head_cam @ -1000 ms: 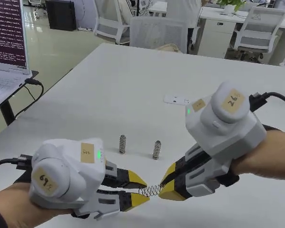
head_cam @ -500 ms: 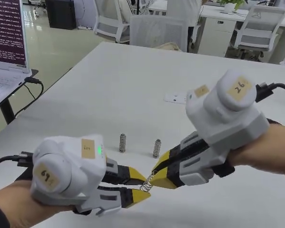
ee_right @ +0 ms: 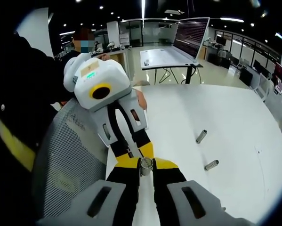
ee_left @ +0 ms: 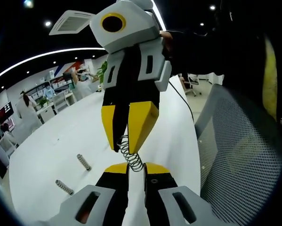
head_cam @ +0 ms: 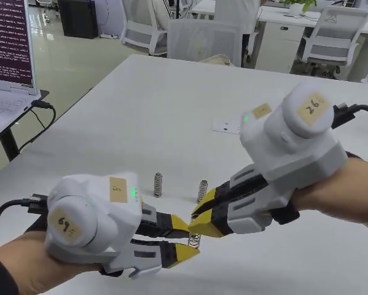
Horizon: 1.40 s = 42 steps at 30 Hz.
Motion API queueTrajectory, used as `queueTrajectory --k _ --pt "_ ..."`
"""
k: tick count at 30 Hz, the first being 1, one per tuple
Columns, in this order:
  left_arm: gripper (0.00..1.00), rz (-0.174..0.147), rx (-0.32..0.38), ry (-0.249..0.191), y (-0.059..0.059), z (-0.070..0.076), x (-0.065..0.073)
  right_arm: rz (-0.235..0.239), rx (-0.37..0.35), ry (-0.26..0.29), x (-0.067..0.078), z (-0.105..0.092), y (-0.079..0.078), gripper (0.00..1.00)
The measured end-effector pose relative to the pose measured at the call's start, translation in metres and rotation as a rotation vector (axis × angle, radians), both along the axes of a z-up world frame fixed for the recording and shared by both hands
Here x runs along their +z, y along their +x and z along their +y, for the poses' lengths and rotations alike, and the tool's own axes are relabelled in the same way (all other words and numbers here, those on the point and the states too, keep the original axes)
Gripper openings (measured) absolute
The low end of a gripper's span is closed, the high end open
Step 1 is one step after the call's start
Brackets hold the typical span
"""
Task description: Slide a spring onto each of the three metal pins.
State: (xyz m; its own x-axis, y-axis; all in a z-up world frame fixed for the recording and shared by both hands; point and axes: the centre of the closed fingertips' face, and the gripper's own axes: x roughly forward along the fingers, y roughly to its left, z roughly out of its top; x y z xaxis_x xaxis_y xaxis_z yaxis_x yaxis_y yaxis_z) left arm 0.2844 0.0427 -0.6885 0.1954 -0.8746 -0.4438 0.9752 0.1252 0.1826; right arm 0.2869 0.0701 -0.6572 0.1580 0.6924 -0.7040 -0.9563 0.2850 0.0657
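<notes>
right gripper swung nearer left gripper | both jaws narrow, clamping spring

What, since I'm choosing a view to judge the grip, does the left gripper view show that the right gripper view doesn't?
Left gripper view: the spring side-on, its coils bridging the left gripper's jaws and the right gripper's jaws. Right gripper view: the same spring end-on, a ring between the right gripper's jaws, and a laptop screen beyond the table. Both: the facing gripper, two upright springs on the white table, and a mesh chair back.
</notes>
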Motion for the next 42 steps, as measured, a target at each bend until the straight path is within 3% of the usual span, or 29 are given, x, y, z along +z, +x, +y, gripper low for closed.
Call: queueTrajectory --k 12,23,30,42 --pt "0.05 0.014 0.017 -0.01 0.003 -0.001 0.001 -0.013 -0.017 0.014 0.002 -0.003 0.004 0.07" --pt "0.14 0.043 0.053 -0.021 0.007 0.002 0.0 -0.028 -0.042 0.006 0.005 -0.015 0.009 0.07" --pt "0.25 0.069 0.095 -0.062 0.014 0.006 0.005 -0.042 -0.071 0.008 0.01 -0.026 0.014 0.07" --pt "0.45 0.11 0.144 -0.077 0.02 0.011 0.0 -0.055 -0.105 0.01 0.013 -0.036 0.017 0.07"
